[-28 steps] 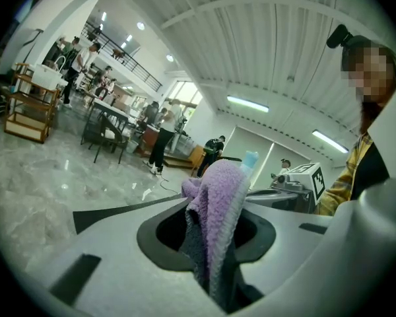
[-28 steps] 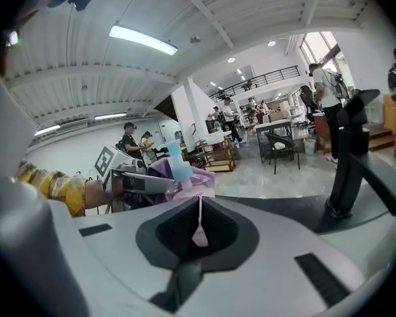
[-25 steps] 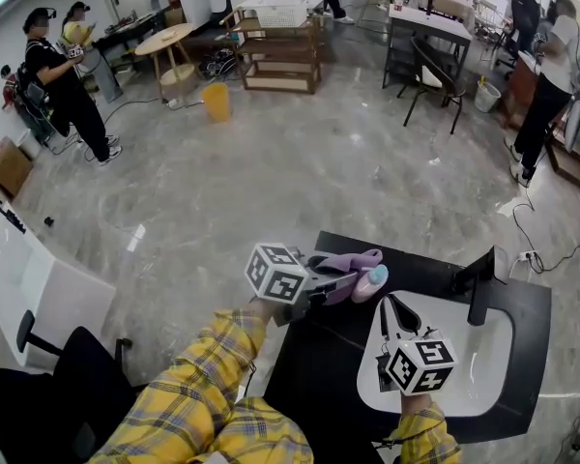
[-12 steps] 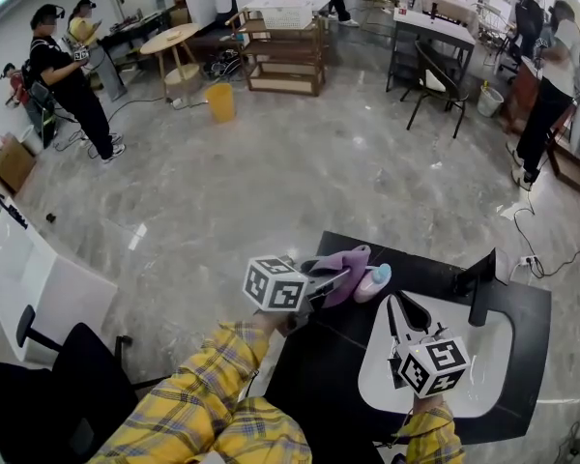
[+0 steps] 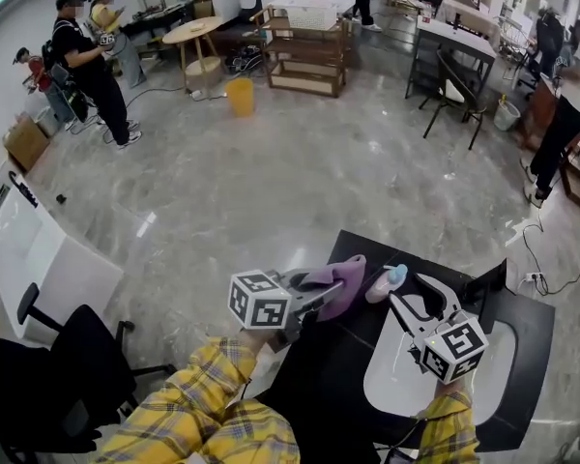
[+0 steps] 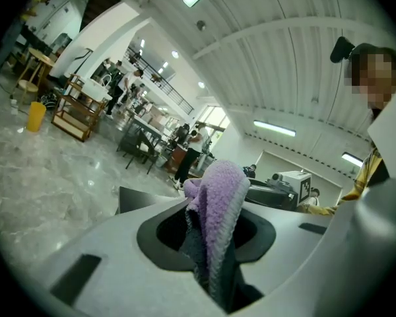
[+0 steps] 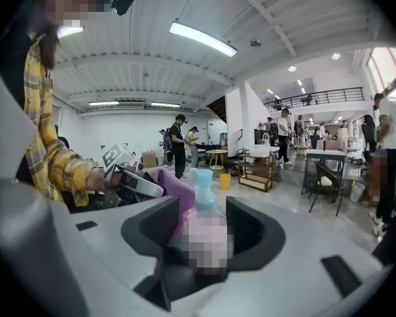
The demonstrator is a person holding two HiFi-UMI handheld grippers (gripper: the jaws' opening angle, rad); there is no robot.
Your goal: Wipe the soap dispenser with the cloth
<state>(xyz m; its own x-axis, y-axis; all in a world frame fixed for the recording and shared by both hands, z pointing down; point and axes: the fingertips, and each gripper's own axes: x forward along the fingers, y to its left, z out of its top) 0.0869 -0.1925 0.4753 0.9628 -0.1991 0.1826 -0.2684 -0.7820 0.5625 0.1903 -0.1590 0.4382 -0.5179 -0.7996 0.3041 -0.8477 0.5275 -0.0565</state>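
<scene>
The soap dispenser point(image 5: 384, 283), pink with a pale blue pump point(image 7: 202, 181), stands on the black counter point(image 5: 324, 375) at the sink's far left corner. My left gripper point(image 5: 319, 292) is shut on a purple cloth point(image 5: 335, 280) that sticks up between its jaws point(image 6: 218, 210). The cloth point(image 7: 173, 189) hangs just left of the dispenser. My right gripper point(image 5: 413, 296) reaches over the white basin point(image 5: 478, 394). Its jaws have just been opening and now stand spread, with the dispenser point(image 7: 204, 240) in the gap at their tips. I see no pad pressing on it.
A black faucet point(image 5: 487, 283) stands at the basin's far right. A black office chair point(image 5: 82, 356) and a white desk point(image 5: 39, 259) are to my left. Further off are a yellow bin point(image 5: 240, 96), wooden shelves point(image 5: 304, 56), tables, chairs and several people.
The right gripper's jaws went from shut to spread, and it rose towards the dispenser. The left gripper drew the cloth a little leftwards off the dispenser.
</scene>
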